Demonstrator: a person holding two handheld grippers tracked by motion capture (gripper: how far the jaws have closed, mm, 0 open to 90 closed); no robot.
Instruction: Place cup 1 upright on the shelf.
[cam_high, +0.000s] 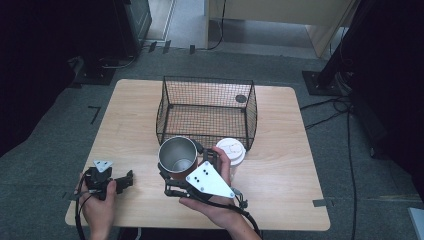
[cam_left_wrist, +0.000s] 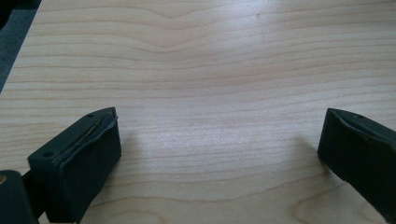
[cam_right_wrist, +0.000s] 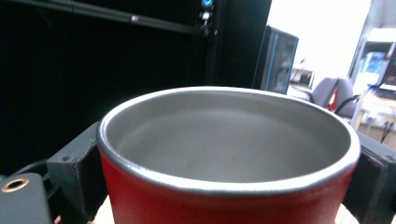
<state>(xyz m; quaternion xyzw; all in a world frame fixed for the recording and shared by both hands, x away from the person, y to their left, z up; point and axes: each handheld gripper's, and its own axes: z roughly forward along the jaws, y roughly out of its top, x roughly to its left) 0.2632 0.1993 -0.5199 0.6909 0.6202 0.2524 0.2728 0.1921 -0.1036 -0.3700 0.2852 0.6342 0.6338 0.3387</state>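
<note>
Cup (cam_high: 177, 157) gripped by right gripper (cam_high: 186, 176) at lower centre, left gripper (cam_high: 131, 179) wide; next, carry into basket (cam_high: 207, 112) above.

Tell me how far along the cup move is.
Done: the right gripper is clamped on the red cup, which looks raised off the table. In hand: carrying it, just in front of the wire basket. Left: the basket holds nothing yet; the white lid sits untouched; the left gripper idles open.
</note>
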